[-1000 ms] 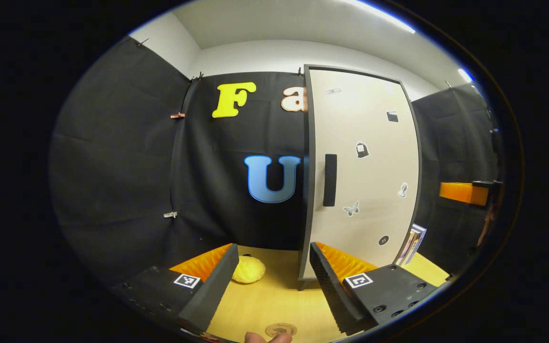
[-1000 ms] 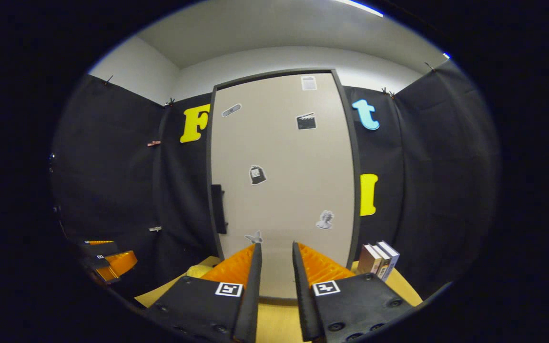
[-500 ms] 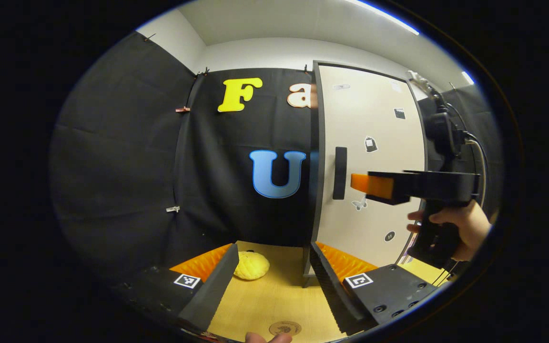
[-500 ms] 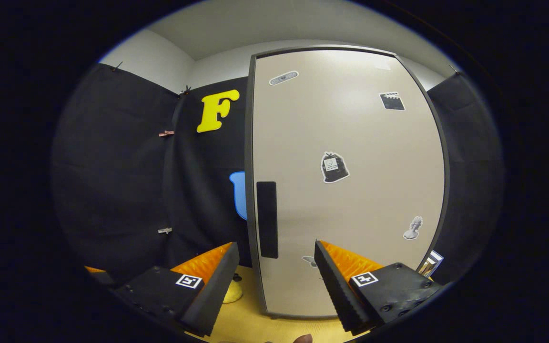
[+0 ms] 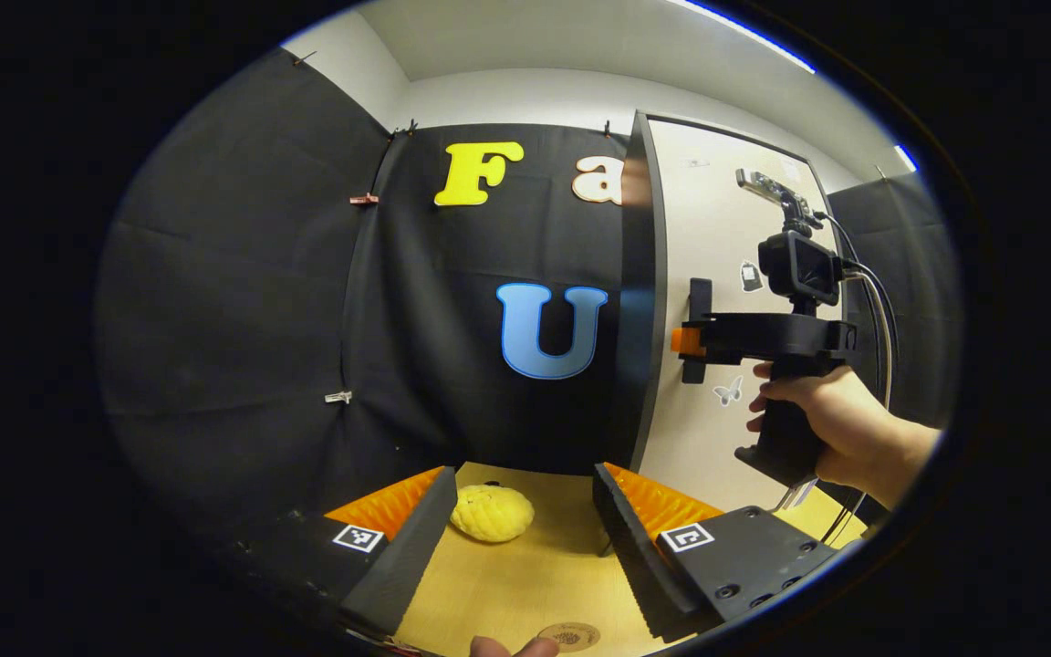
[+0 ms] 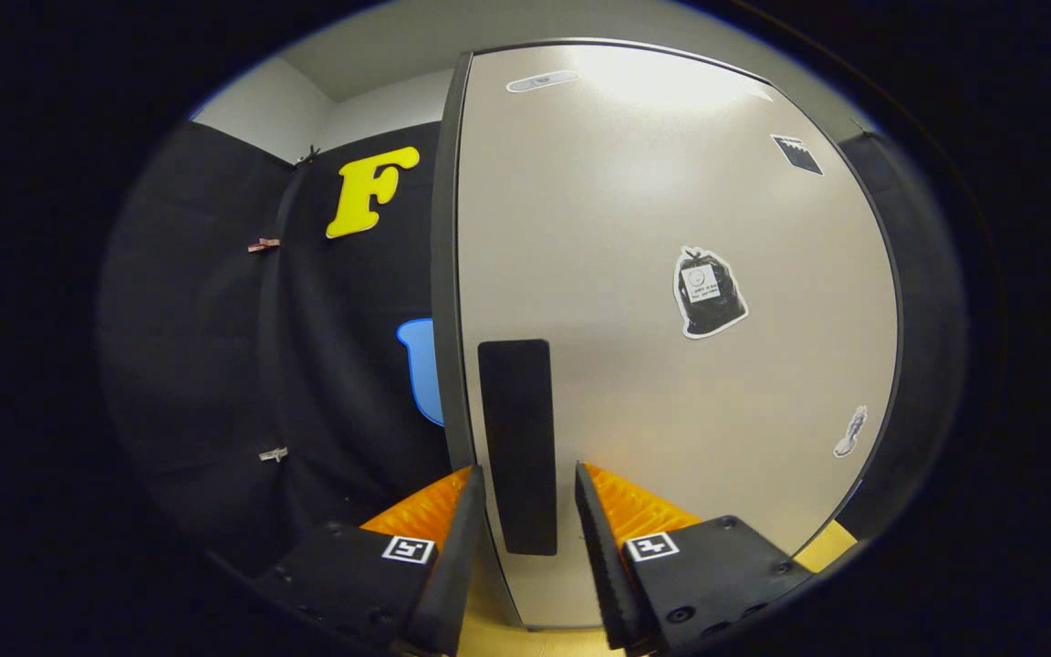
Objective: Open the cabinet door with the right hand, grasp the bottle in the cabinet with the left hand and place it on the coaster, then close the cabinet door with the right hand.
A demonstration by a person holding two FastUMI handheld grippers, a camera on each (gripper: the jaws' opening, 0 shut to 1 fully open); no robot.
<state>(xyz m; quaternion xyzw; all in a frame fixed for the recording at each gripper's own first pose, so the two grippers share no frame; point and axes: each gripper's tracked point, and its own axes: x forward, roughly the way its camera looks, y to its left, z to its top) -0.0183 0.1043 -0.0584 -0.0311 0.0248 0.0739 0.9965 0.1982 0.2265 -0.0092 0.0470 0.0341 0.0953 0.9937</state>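
The cabinet door (image 6: 671,228) is beige with stickers and stands closed, hiding what is inside. Its black vertical handle (image 6: 516,411) runs down between the fingers of my right gripper (image 6: 530,474). The left finger is at the handle's edge and a thin gap remains at the right finger. In the left gripper view a hand holds the right gripper (image 5: 685,340) level, tips at the handle (image 5: 697,328). My left gripper (image 5: 524,474) hangs open over the wooden table (image 5: 525,584) with nothing in it. The round coaster (image 5: 568,634) lies on the table near the front edge.
A yellow bun-shaped object (image 5: 492,513) lies on the table at the back, just left of the cabinet (image 5: 644,301). Black cloth walls close in the left and back sides. A fingertip (image 5: 512,648) shows at the bottom edge.
The right gripper has moved forward to the door handle, and its fingers have narrowed from wide open to either side of it. The left gripper has barely shifted.
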